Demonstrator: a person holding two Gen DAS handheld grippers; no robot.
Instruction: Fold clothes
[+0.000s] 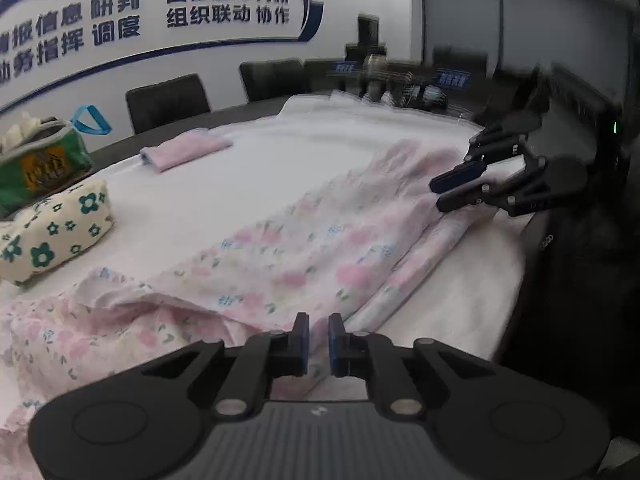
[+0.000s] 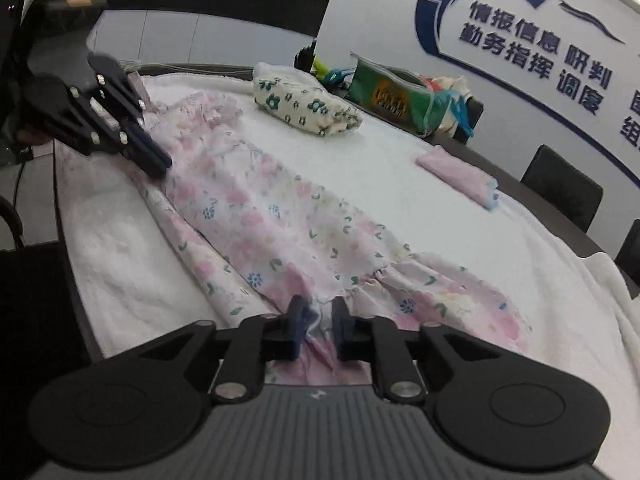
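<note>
Pink floral dress (image 1: pixel 304 248) lies lengthwise on white blanket (image 1: pixel 248 184), one long edge folded over. Left gripper (image 1: pixel 318 340) at the bodice end, jaws w/ narrow gap, cloth between; can't tell if it's gripped. Right gripper (image 2: pixel 318 320) at the ruffled hem, pinching gathered fabric. Folded pink cloth (image 1: pixel 186 150), flower-print bundle (image 1: pixel 52 232) & green bag (image 1: pixel 38 166) sit well apart from the dress.

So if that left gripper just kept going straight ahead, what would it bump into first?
Most likely the pink floral dress: the left gripper points along it, fabric already between its jaws. Farther along that line sits the right gripper, though depth is unclear.
</note>
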